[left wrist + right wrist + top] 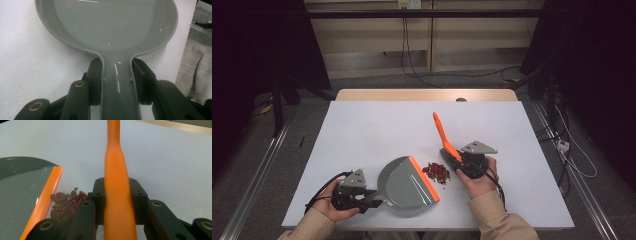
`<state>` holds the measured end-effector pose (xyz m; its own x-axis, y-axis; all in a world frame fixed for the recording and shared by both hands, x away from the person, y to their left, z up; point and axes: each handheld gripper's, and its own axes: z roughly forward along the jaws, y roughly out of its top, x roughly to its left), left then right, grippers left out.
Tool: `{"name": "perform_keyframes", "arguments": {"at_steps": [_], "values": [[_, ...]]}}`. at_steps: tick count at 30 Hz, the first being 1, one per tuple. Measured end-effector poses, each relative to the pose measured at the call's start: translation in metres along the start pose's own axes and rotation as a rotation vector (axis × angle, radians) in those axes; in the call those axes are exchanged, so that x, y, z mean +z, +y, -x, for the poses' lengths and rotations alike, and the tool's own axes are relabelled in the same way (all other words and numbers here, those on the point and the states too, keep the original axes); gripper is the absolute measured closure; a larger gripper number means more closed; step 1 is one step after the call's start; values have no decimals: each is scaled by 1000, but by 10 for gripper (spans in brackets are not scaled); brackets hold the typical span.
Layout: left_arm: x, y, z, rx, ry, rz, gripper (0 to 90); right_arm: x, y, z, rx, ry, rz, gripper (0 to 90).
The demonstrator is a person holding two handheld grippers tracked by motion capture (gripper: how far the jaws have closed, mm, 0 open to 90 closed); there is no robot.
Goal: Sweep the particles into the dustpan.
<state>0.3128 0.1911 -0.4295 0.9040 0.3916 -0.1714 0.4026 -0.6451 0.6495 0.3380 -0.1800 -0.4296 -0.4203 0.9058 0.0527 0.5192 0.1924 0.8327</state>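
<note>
— Where are the beans, and how much has been swept?

— A small heap of red and green beans is seen on the white table, just beside the orange lip of the grey dustpan. Nothing can be seen inside the pan, so the sweeping is judged as hardly begun; the whole heap is left to be pushed in.

— And the brush?

— The orange brush is held just right of the heap, its handle pointing up and away.

— What is gripped by each claw?

— The left gripper is closed tight on the dustpan's handle, pads pressed to both sides. The right gripper is clamped fully on the brush handle.
</note>
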Motion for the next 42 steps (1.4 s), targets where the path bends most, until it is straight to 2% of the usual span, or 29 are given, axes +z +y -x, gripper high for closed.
{"name": "perform_keyframes", "arguments": {"at_steps": [5, 6, 7, 10, 12, 15, 16, 17, 22, 25, 27, 30, 34, 36, 42], "values": [[1, 1, 0, 3, -10, -9, 627, 1, 1, -2, -2, 2, -4, 713], [1, 1, 1, 4, -1, -14, 626, 1, 1, -3, -5, 2, -3, 713], [2, 1, 0, 3, -14, -8, 627, 2, 1, -4, -7, 3, -3, 713], [3, 3, 1, 6, -14, -21, 626, 2, 1, -7, -18, 5, -6, 713], [3, 4, 0, 6, -28, -18, 627, 2, 1, -10, -21, 7, -7, 713], [4, 4, 0, 4, -31, -15, 626, 3, 1, -13, -27, 4, -8, 713], [4, 5, 1, 1, -18, -22, 626, 3, 1, -13, -29, 6, -8, 713], [4, 5, 0, 7, -30, -22, 626, 3, 1, -14, -35, 6, -9, 713], [6, 8, 1, 9, -36, -31, 626, 4, 1, -22, -56, 6, -13, 714], [7, 8, 1, -1, -39, -25, 626, 5, 1, -29, -73, 3, -18, 713], [6, 9, 2, -3, -27, -37, 626, 5, 1, -32, -74, 4, -20, 713], [6, 9, 1, 5, -34, -45, 626, 5, 0, -36, -73, 5, -18, 712], [8, 10, 1, -9, -46, -31, 626, 5, 0, -40, -68, 9, -17, 711], [8, 11, 2, -13, -32, -39, 626, 5, -1, -44, -64, 12, -12, 711], [9, 12, 3, -17, -33, -42, 626, 5, -2, -54, -59, 15, 0, 710]]}}
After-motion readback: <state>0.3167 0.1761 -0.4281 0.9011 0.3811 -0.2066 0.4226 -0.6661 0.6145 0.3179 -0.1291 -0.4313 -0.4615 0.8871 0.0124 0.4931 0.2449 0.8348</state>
